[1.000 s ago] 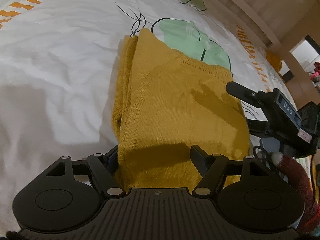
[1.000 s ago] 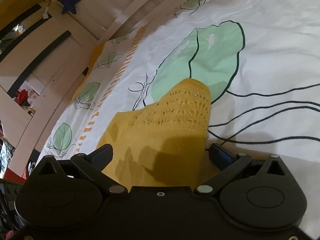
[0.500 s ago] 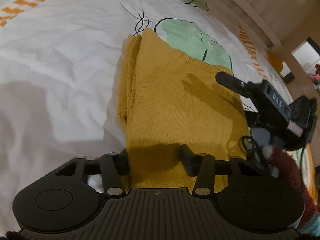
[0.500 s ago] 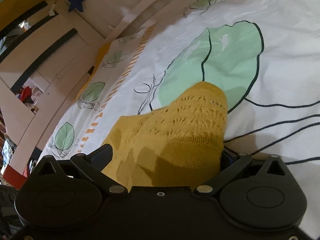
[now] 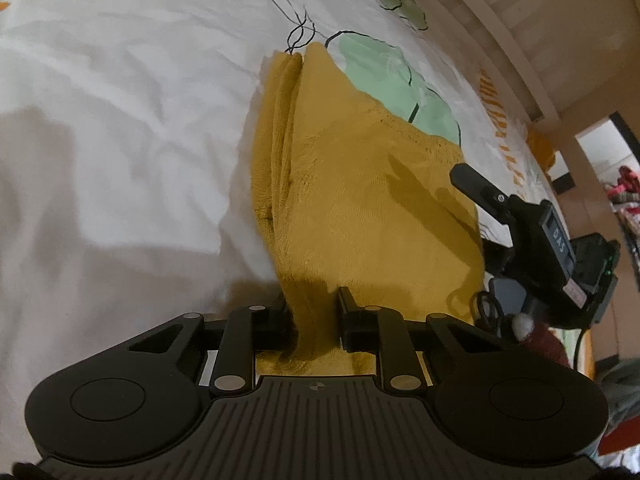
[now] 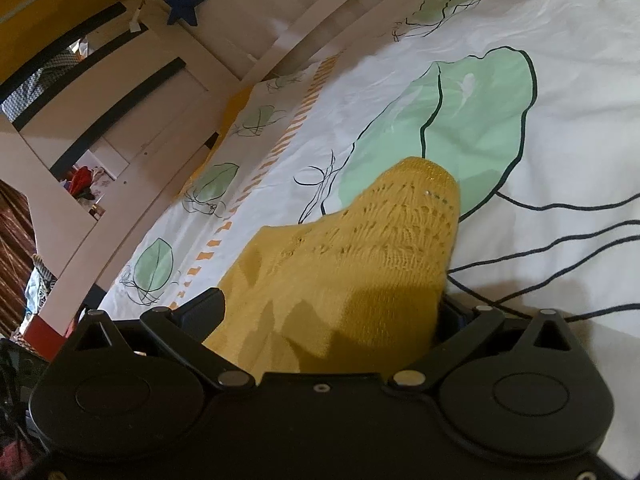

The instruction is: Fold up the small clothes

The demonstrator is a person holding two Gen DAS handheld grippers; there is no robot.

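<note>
A mustard yellow knitted garment (image 5: 352,192) lies folded on a white bedsheet with green leaf prints. My left gripper (image 5: 314,316) is shut on its near edge, with cloth bunched between the fingers. In the right wrist view the garment's lacy hem (image 6: 384,232) drapes over my right gripper (image 6: 332,320), whose fingers (image 6: 204,308) stand wide apart with the cloth between them. The right gripper also shows in the left wrist view (image 5: 532,236), at the garment's right edge.
The white bedsheet (image 5: 120,100) spreads out to the left and far side. A wooden bed frame (image 6: 168,92) with a blue star (image 6: 184,2) runs along the back. A doorway and clutter show at the far right (image 5: 624,196).
My left gripper's fingers closed in from wide open and pinched the garment's near edge. My right gripper stayed wide, and the cloth's lacy edge rose up over it.
</note>
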